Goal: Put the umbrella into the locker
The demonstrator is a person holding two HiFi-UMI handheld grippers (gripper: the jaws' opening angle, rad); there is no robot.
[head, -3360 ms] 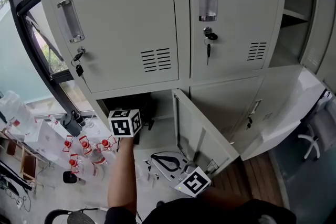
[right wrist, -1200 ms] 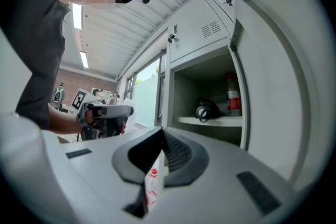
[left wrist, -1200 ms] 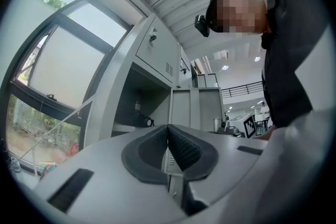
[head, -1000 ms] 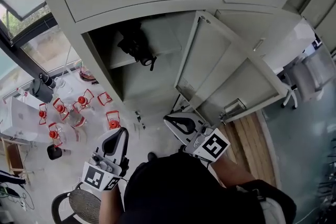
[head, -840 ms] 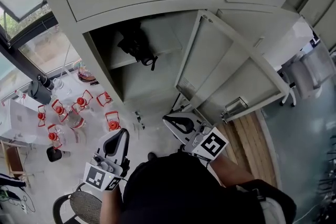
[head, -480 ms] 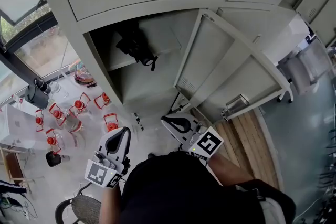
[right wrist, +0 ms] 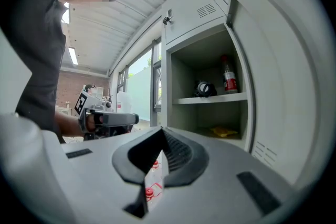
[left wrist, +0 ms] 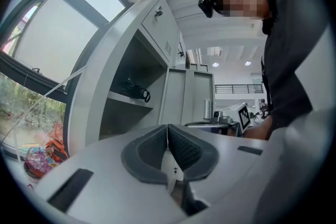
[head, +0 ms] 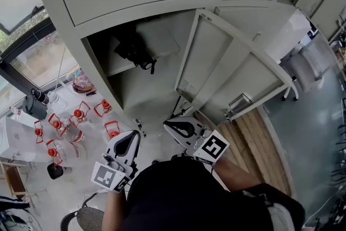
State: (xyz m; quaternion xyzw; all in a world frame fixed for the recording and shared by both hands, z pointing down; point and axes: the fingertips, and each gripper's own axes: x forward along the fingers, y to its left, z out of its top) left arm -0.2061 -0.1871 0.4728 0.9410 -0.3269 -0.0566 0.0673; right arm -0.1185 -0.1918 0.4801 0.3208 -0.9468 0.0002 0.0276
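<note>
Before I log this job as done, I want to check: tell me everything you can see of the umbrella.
The umbrella is black, folded into a short, bunched bundle of what looks like fabric, with a round end facing outward and a small strap loop hanging over the shelf edge. It lies on its side on the shelf of the open locker compartment, near the front. A bottle stands beside it; whether they touch is unclear. Only the shelf visibly bears it.
</note>
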